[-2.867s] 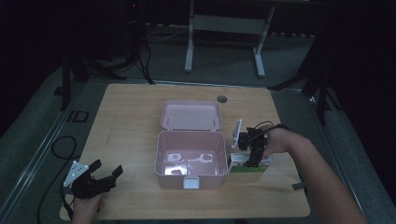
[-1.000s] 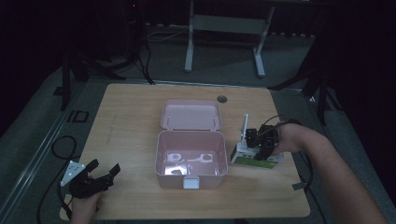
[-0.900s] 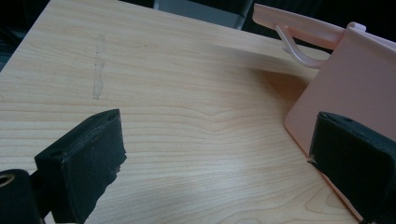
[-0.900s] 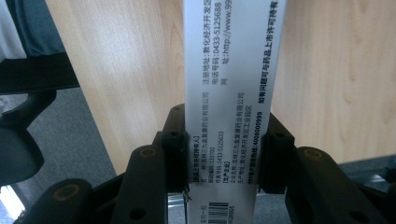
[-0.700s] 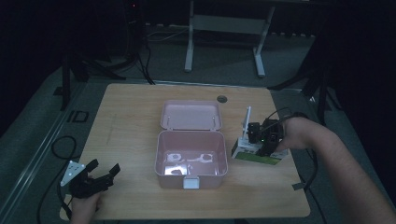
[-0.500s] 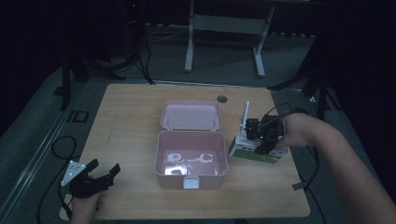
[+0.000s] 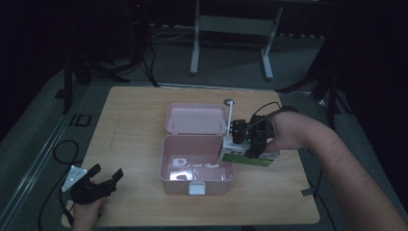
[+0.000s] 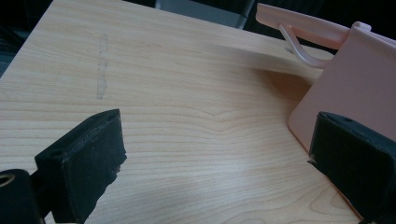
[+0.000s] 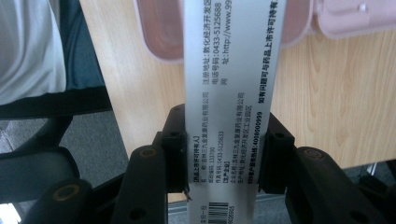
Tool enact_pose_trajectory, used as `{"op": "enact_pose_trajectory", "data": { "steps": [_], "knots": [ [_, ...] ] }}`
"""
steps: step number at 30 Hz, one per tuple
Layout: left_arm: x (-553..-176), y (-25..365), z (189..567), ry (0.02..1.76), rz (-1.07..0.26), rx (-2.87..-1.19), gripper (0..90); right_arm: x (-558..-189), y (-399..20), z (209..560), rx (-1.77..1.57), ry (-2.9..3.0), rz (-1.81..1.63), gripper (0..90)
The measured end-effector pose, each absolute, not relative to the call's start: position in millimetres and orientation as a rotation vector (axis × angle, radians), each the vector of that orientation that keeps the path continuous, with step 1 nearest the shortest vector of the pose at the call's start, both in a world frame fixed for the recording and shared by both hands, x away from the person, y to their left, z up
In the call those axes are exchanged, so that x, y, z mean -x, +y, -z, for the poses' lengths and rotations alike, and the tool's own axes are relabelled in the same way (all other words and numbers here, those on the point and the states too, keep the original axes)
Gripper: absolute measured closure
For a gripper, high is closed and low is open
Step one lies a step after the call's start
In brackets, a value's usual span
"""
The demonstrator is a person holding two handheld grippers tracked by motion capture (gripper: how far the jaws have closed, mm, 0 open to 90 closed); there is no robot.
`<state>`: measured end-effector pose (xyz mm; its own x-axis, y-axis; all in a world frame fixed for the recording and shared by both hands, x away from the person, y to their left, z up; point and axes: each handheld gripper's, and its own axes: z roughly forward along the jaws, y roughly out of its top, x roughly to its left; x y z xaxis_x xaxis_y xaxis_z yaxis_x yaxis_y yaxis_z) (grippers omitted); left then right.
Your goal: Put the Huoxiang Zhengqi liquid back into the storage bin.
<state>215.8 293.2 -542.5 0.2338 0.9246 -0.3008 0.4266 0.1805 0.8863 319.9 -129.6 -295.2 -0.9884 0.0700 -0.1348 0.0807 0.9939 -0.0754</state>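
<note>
A pink box (image 7: pixel 195 163) sat open in the middle of the wooden bench (image 7: pixel 134 125), its lid (image 7: pixel 196 118) laid back flat toward the far edge. Pale items lay in its bottom, too dim to make out.

The right gripper (image 7: pixel 250 139) was just to the right of the box, and its jaws were clamped on a small white and green carton (image 7: pixel 248 158). In the right gripper view the carton (image 9: pixel 229 93) ran straight up between the jaws, gripped by its narrow sides, with black print and a barcode on its white face; the pink rim of the box (image 9: pixel 163 28) showed beyond it. In the high view the carton was by the box's right wall; I could not tell whether it touched the bench.

The left gripper (image 7: pixel 98 182) was near the front left corner of the bench, well apart from the box. Its jaws stood wide apart with nothing between them. In the left gripper view the box (image 8: pixel 359 88) rose at the right, past the right jaw.
</note>
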Motion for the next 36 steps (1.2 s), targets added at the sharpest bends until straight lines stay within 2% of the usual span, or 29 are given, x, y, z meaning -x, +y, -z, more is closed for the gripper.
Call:
{"op": "enact_pose_trajectory", "data": {
  "steps": [16, 36],
  "knots": [
    [-215, 294, 542, 1.366, -0.581, -1.425, 3.6, -311, -67, 297, -0.01, 3.035, 0.093, 61.7],
    [-215, 295, 542, 1.362, -0.578, -1.428, 3.7, -310, -35, 322, 0.057, 3.054, 0.117, 61.7]
  ]
}}
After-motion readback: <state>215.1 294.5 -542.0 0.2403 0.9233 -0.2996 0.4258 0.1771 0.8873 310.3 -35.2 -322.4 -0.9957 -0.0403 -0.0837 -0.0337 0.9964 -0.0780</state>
